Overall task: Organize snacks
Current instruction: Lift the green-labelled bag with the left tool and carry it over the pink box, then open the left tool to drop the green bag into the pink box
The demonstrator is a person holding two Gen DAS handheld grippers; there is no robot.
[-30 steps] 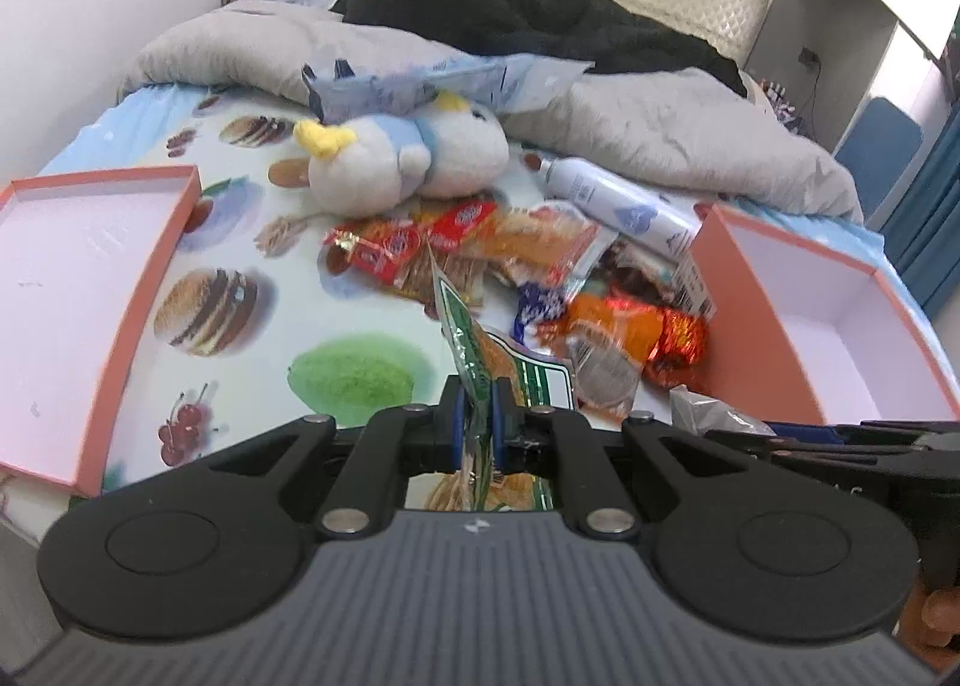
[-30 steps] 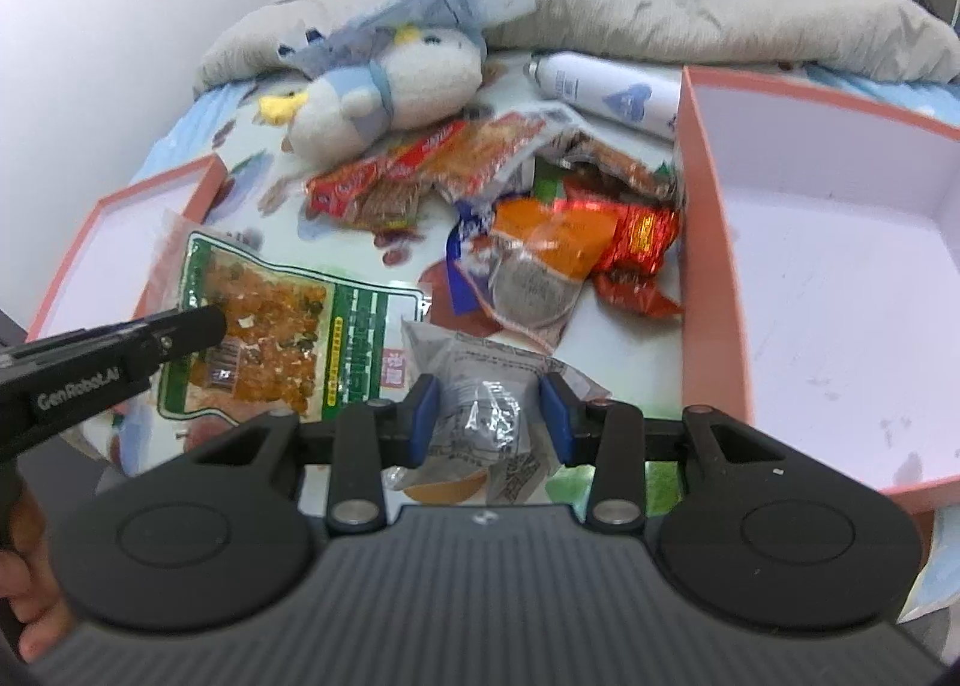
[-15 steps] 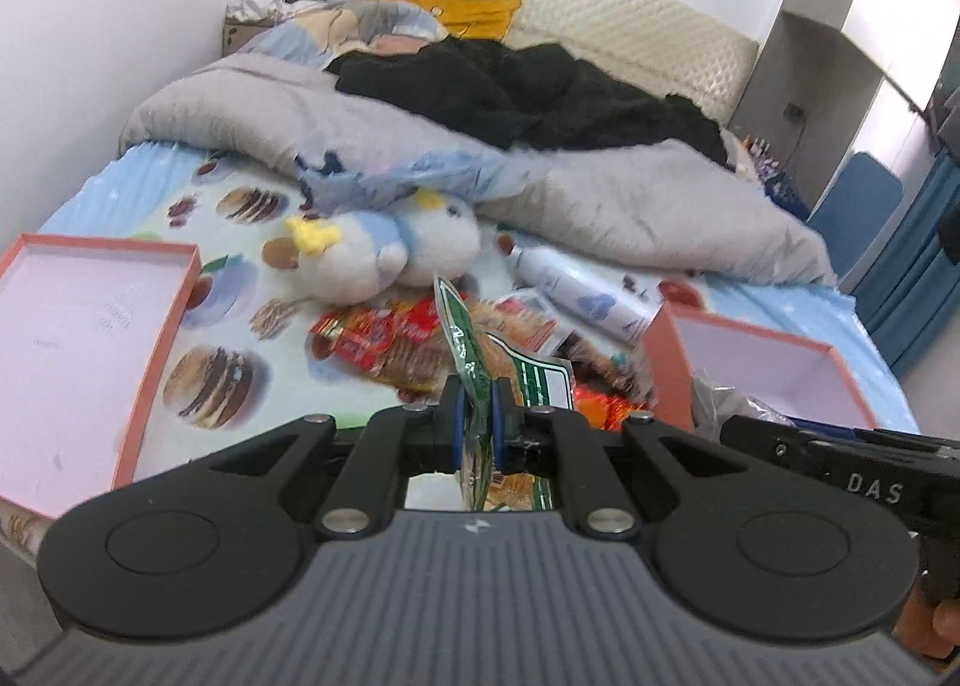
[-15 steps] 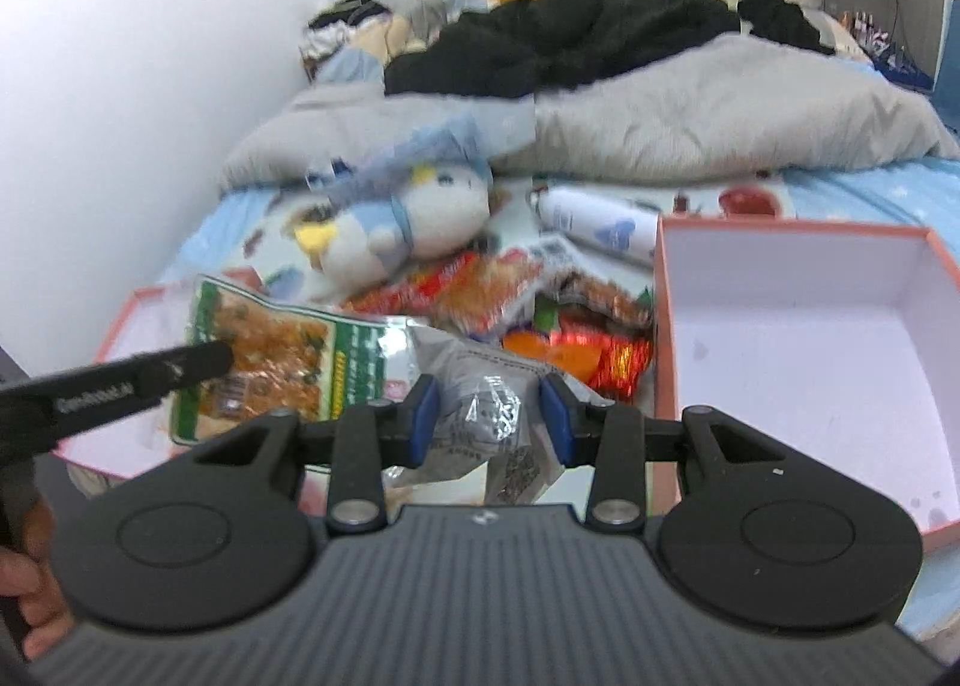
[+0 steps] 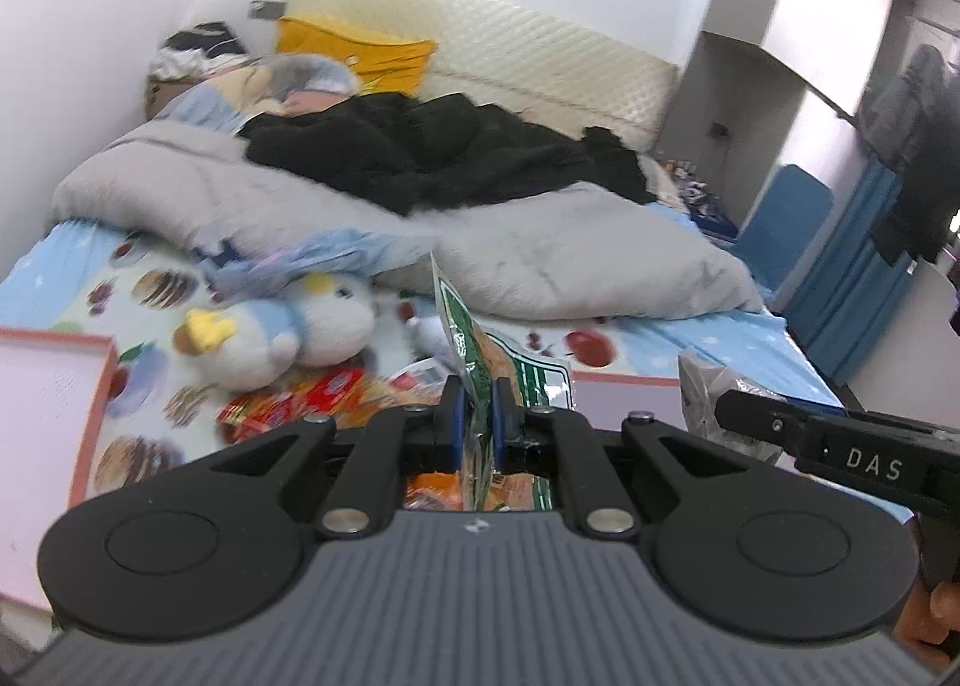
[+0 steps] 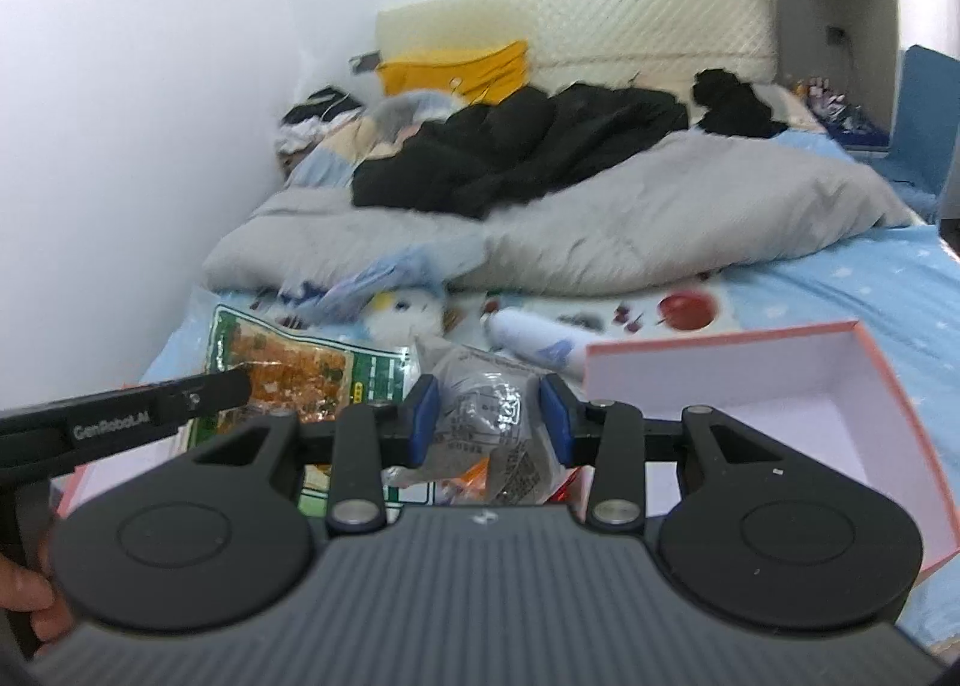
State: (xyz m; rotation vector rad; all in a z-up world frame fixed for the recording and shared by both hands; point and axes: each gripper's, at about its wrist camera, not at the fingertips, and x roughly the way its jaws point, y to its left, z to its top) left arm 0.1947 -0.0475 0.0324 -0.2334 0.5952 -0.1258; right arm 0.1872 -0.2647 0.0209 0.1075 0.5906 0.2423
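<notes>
My left gripper (image 5: pixel 474 413) is shut on a flat green and orange snack bag (image 5: pixel 465 344), held edge-on above the bed; the same bag (image 6: pixel 282 362) shows face-on in the right wrist view. My right gripper (image 6: pixel 489 425) is shut on a clear crinkled snack pack (image 6: pixel 486 404), also lifted; it shows at the right of the left wrist view (image 5: pixel 699 404). Red and orange snack packs (image 5: pixel 288 404) lie on the bed below. A pink-rimmed open box (image 6: pixel 852 380) sits to the right, and another one (image 5: pixel 90 428) to the left.
A plush duck toy (image 5: pixel 282 332) and a white bottle (image 6: pixel 534 341) lie beyond the snacks. A grey duvet (image 5: pixel 558 248) with black clothes (image 5: pixel 432 146) covers the far bed. A white wall runs along the left. A blue chair (image 5: pixel 786 218) stands at the right.
Both grippers have risen and tilted up with their packs still held. The snack pile and boxes have dropped low in view, and the headboard and wall now show.
</notes>
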